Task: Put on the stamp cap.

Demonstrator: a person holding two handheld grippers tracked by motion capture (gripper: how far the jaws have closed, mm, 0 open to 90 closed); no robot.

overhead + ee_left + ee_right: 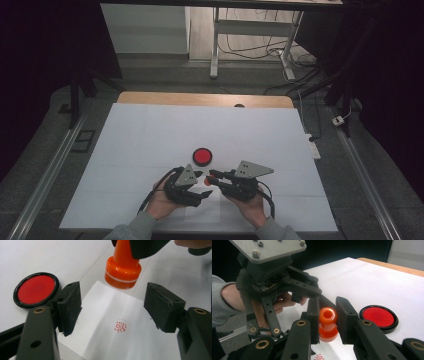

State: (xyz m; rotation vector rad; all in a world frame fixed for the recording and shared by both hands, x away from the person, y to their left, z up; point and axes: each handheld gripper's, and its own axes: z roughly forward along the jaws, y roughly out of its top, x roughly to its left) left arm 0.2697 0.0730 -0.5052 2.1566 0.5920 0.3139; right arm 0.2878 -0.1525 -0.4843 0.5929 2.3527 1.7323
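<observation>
Right jaws: my right gripper [327, 322] is clamped on the orange stamp [327, 325], one pad on each side of its handle; the hollow top of the handle faces the right gripper view.
Stamp position: held clear of the sheet, its broad base [123, 273] hanging just above the far edge of the paper, tilted rather than square to it.
Left jaws: my left gripper [112, 307] stands apart with nothing between the pads; no pad touches anything.
Left pads: both black blocks [70, 307] sit low over the paper, one toward each side edge of the sheet.
Paper: a small white sheet [105, 322] lies flat on the desk directly under and between my left jaws.
Imprint: a round red seal mark [122, 326] sits on the sheet between the left pads, nearer the right one; its characters are too small to read.
Ink pad: a round red pad in a black rim [202, 156] rests on the desk just beyond both grippers, well clear of the stamp.
Desk: white cover [150, 130] over the whole working area, wooden edge at the far side.
Hands: each gripper held from below, left [161, 202] and right [250, 206], close together.
</observation>
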